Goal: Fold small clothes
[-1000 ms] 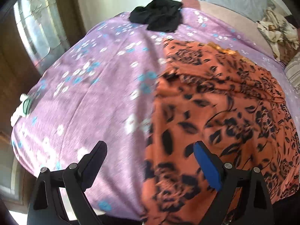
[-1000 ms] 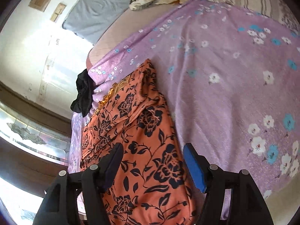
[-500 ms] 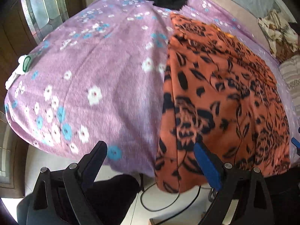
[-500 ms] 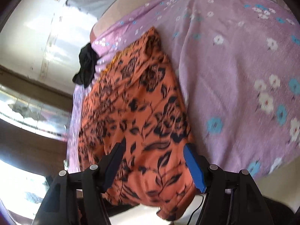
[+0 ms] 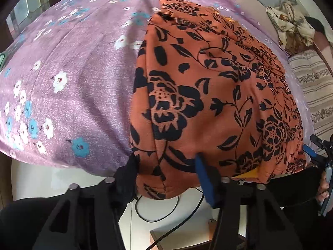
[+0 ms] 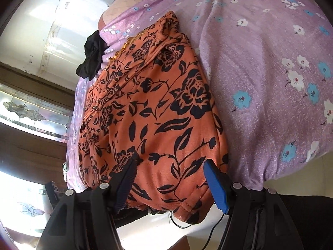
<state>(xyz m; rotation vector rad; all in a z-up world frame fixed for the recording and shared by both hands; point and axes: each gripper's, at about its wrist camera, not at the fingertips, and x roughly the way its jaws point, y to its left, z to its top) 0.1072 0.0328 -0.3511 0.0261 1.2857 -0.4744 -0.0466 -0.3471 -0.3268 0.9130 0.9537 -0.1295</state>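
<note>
An orange garment with a black flower print (image 5: 208, 87) lies flat on the purple flowered bedsheet (image 5: 72, 73), its near hem hanging over the bed's front edge. My left gripper (image 5: 166, 175) is open, its fingers on either side of the hem's left corner. My right gripper (image 6: 170, 181) is open too, straddling the hem's right corner of the same garment (image 6: 149, 108). The right gripper's blue finger also shows at the right edge of the left wrist view (image 5: 312, 152).
A black garment (image 6: 91, 56) lies crumpled at the far end of the bed (image 6: 270, 73). A patterned cloth (image 5: 291, 23) and a striped pillow (image 5: 316, 91) lie far right. Below the bed edge are pale floor tiles, black cables (image 5: 158, 214) and a brown box (image 5: 181, 237).
Both grippers have pulled back from over the bed and dropped to its front edge, closing in on the garment's hanging hem. The left jaws have narrowed around the hem corner.
</note>
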